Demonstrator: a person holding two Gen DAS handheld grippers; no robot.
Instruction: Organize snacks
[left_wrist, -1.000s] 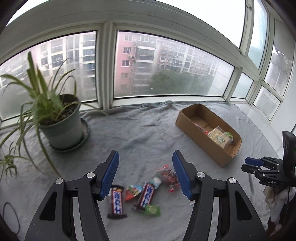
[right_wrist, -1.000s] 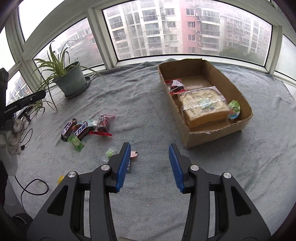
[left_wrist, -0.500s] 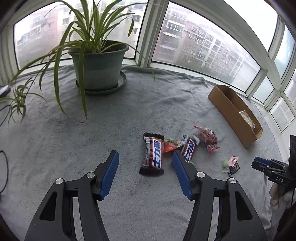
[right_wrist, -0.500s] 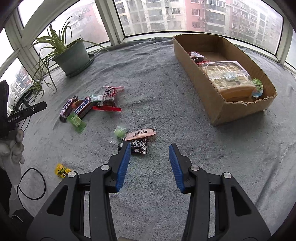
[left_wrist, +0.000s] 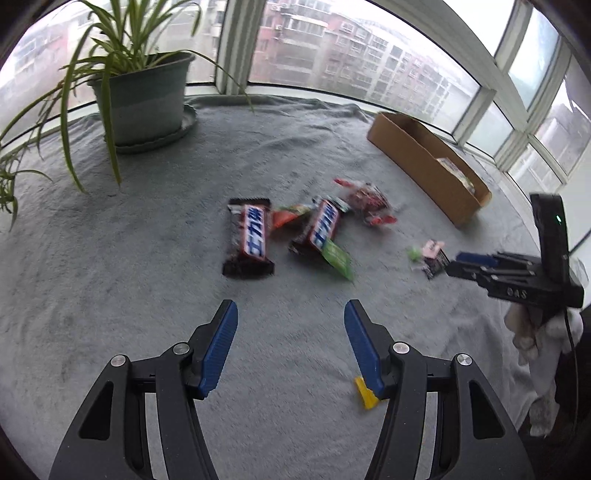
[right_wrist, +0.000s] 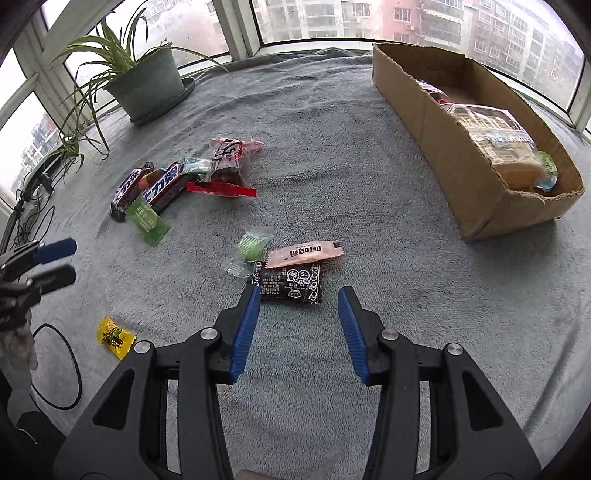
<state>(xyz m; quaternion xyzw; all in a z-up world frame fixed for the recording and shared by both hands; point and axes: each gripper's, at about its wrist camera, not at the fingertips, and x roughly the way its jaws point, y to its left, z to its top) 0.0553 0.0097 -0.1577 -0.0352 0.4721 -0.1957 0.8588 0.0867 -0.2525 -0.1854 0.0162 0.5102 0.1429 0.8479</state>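
Your right gripper (right_wrist: 298, 295) is wide open and empty, just near a black packet (right_wrist: 290, 282). Your left gripper (left_wrist: 291, 314) is wide open too, holding nothing, near a bar (left_wrist: 251, 236).

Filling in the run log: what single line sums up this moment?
left gripper open, empty | right gripper open above black printed snack packet | brown cardboard box partly filled

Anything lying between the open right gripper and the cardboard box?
In the right wrist view, only bare grey blanket lies between the right gripper and the cardboard box. The black packet sits straight ahead, off that line.
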